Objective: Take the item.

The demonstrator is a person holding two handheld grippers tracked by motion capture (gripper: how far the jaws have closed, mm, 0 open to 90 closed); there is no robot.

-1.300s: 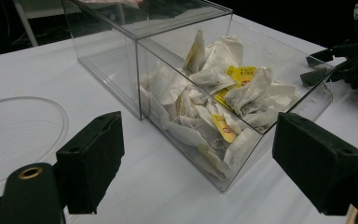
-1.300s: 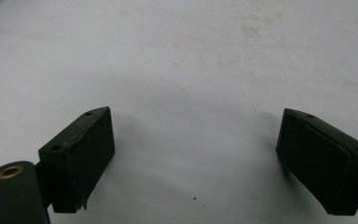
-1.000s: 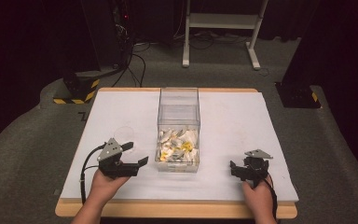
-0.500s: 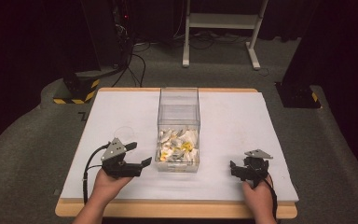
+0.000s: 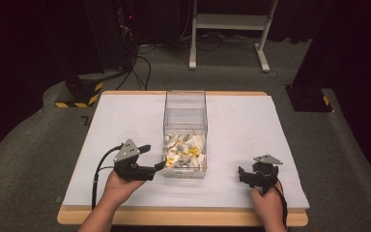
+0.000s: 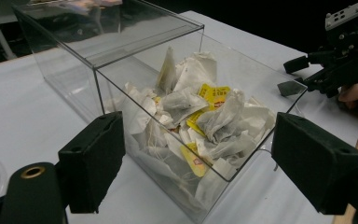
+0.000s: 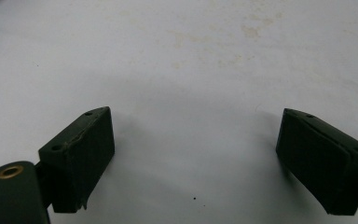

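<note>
- The clear box (image 5: 185, 133) stands open-topped at the middle of the table, its near half heaped with tea bags (image 5: 184, 151) in white paper with yellow tags; its far half looks bare.
- Nearest the table's front edge, the person's two hands grip the tools: the left gripper (image 5: 155, 157) lies just beside the box's near left corner, jaws spread wide and pointing at it.
- The right gripper (image 5: 241, 174) rests well apart to the box's right, jaws spread over bare cloth.
- The table (image 5: 251, 121) is covered in a white sheet, faintly stained in the right gripper view, with a wooden rim at the front.
- A faint clear round thing (image 5: 128, 134) lies on the sheet left of the box.
- Beyond the table is grey carpet, black cables (image 5: 137, 67), a white frame's legs (image 5: 227, 34) and a yellow-and-black striped base (image 5: 79, 94) in a dark room.
</note>
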